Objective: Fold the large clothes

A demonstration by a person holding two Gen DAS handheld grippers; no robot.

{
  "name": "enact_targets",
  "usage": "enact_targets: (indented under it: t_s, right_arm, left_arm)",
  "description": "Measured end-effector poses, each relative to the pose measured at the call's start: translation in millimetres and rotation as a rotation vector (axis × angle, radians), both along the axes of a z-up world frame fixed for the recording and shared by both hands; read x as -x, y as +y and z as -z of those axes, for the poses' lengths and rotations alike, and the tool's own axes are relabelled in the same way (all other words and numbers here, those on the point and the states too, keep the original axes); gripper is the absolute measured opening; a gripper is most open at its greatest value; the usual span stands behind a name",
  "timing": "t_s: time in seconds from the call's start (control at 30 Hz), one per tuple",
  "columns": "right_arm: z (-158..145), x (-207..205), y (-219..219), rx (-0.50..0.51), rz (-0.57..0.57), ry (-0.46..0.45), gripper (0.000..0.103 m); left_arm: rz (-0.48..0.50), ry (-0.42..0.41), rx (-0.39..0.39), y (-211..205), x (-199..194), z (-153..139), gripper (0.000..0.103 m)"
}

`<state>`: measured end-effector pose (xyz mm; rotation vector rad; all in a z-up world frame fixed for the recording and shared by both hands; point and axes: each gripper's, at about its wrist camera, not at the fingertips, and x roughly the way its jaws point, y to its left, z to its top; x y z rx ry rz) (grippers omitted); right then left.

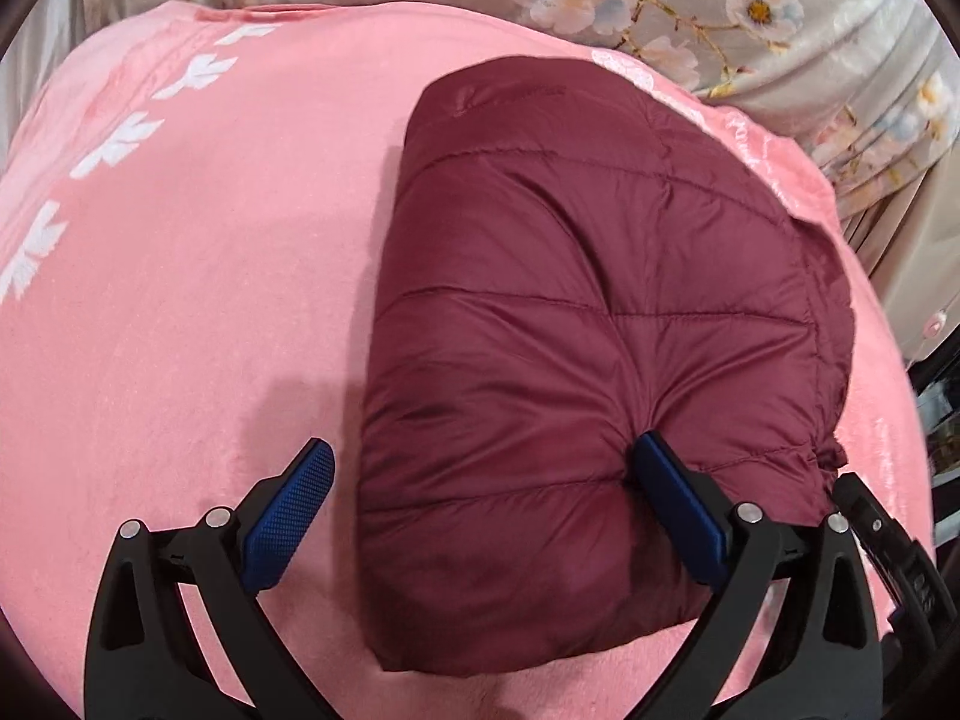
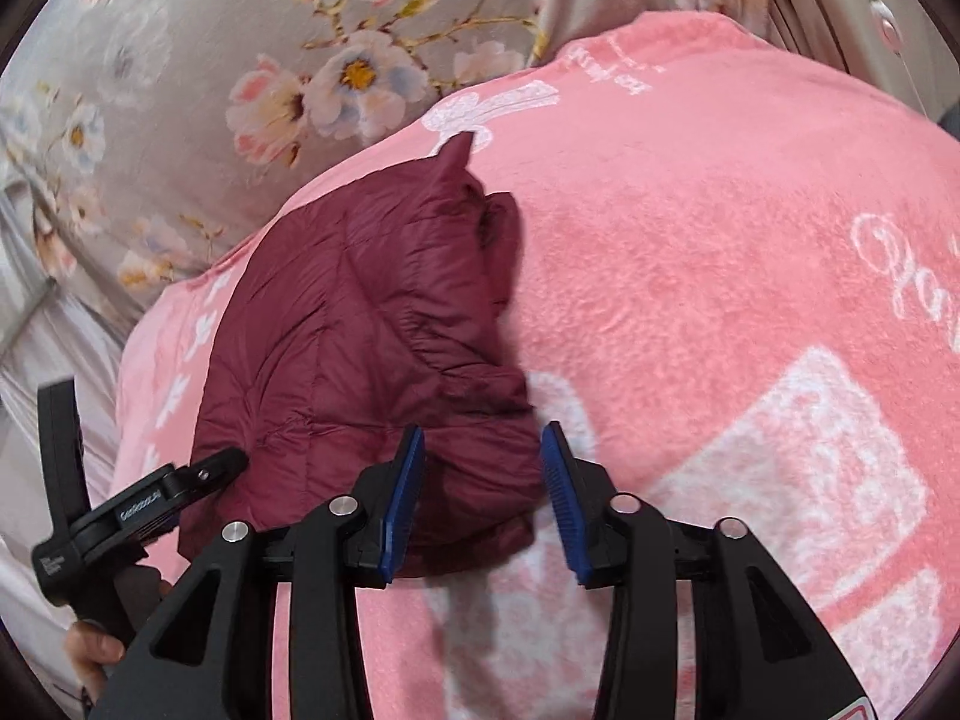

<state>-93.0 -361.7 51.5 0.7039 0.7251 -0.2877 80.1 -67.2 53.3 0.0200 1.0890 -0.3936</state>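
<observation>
The jacket, folded into a puffy maroon bundle, lies on the pink blanket; it looks light, soft and slippery, likely to spring open. Both the left gripper and right gripper stand open, straddling its near edge without pinching; a hold at a stitched seam or hem should slip least.

A folded maroon puffer jacket lay on a pink blanket with white prints, beside grey floral bedding. The right tool stood with its blue pads apart, the jacket's near corner between them. The left tool touched the jacket's left edge.
</observation>
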Motion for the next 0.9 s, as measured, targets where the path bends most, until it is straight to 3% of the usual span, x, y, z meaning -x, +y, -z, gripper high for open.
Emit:
enact_targets:
  t_s: [0.07,0.1,0.17,0.27,0.37,0.53,0.63,0.77,0.83,0.9]
  right_arm:
    - [0.6,-4.3,-14.2,-0.069,0.001,-0.021,0.046]
    - [2.6,-9.5,-22.5,-0.116,-0.002,-0.026,0.058]
    - [7.8,-19.6,-32.7,-0.177,-0.006,-0.035,0.067]
    - [19.6,-40.5,-39.3,-0.251,-0.042,-0.014,0.067]
    - [33.1,-61.4,-35.6,-0.342,-0.101,-0.028,0.068]
    - [33.7,-76.9,-26.4,-0.325,-0.135,-0.058,0.084]
    - [29.9,-88.4,-19.7,-0.274,-0.152,-0.053,0.088]
    - [26.0,-96.0,-13.5,-0.209,-0.156,-0.051,0.084]
    - [25.1,-96.5,-12.1,-0.216,-0.165,-0.062,0.068]
    - [19.2,-93.9,-12.0,-0.203,-0.169,-0.074,0.048]
  left_arm:
    - [-0.010,0.032,0.060,7.6,-9.2,-3.2,0.097]
    - [-0.019,0.056,0.097,11.9,-15.7,-3.3,0.097]
    - [-0.036,0.108,0.167,18.3,-28.2,-0.6,0.097]
    - [-0.057,0.194,0.237,25.2,-45.0,9.6,0.097]
    - [-0.064,0.212,0.291,28.6,-52.3,12.5,0.097]
    - [-0.024,0.231,0.347,16.0,-64.4,12.8,0.098]
    - [0.004,0.206,0.321,1.8,-68.2,10.1,0.098]
    - [0.031,0.151,0.241,-11.6,-62.3,4.0,0.098]
    - [0.039,0.118,0.211,-14.7,-59.3,-0.9,0.093]
    - [0.057,0.070,0.176,-16.8,-53.0,-10.5,0.079]
